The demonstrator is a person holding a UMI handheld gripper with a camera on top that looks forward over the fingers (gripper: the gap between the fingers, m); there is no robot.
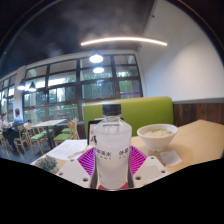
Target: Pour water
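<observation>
Looks like a cafeteria or canteen kind of room: big dark-framed windows (pixel 85 85) across the back wall, a long ceiling light strip (pixel 124 41) glowing overhead, and a green booth seat (pixel 140 108) running behind everything. Off around 9 o'clock there are more tables and chairs (pixel 40 130), and a person (pixel 15 118) sitting way back by the windows.

Closer in there's a pale worktop (pixel 200 140) stretching out toward 3 o'clock. On it, at roughly 2 o'clock from the bottle, sits a white bowl (pixel 157 133), off to the side and beyond the fingers. Something flat and white (pixel 68 148) lies on the worktop around 10 o'clock, can't tell what it is.

Main thing is the water bottle (pixel 111 150): clear plastic, upright, white cap on top, with a white label that has small printed text I can't read. It's dead centre, right between the two fingers of the hand-held gripper (pixel 111 168), sticking up at 12 o'clock from them. The pink pads (pixel 91 160) sit tight against both sides of the bottle, so the hand-held gripper is clamped around its lower half. The bottle's base is hidden, so I can't tell whether it's resting on the worktop or lifted.
</observation>
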